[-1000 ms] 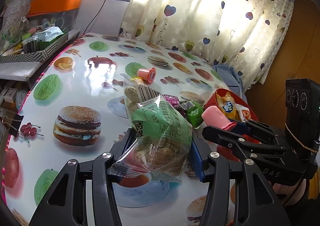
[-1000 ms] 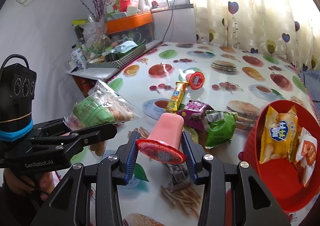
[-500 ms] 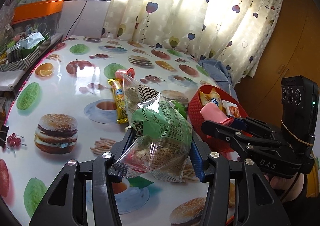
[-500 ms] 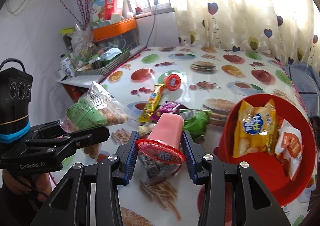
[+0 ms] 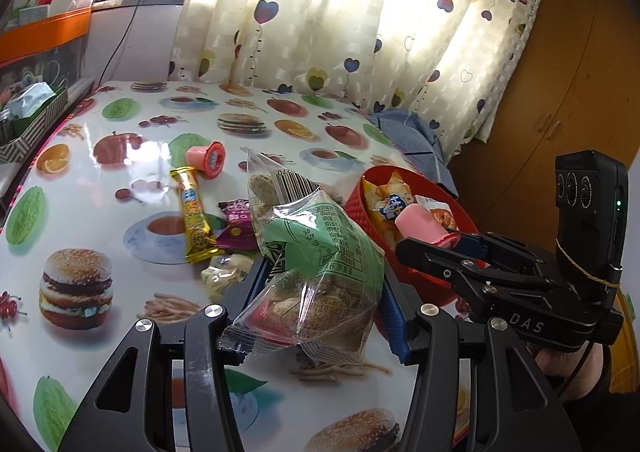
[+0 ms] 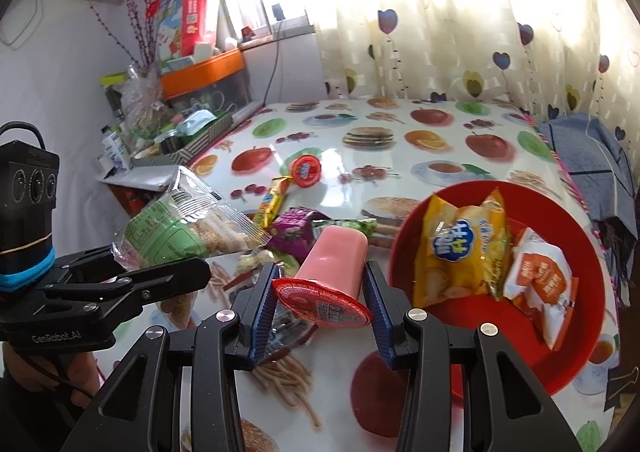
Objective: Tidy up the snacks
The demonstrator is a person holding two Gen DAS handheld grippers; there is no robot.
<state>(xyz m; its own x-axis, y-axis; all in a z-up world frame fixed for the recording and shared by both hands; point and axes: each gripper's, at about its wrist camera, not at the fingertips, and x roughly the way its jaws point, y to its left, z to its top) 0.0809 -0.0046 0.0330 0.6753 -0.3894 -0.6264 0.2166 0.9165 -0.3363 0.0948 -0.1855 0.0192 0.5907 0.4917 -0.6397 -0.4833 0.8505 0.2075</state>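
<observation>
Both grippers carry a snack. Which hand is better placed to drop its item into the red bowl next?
Probably the right: its gripper holds the pink jelly cup beside the red bowl, while the left gripper with the cookie bag sits farther away.

Left wrist view: riding just behind the left gripper [image 5: 320,292], looking forward and down along its fingers, close over the table [image 5: 100,172], facing the curtain [image 5: 360,32] and a wooden door at far right. Right wrist view: same low perch behind the right gripper [image 6: 320,288], angled down, facing the window corner and a cluttered shelf [image 6: 180,124]. Shared by both: the red bowl [image 5: 356,208] [image 6: 580,352], the loose snacks mid-table, the curtain. Each camera catching the other gripper at its edge.
</observation>
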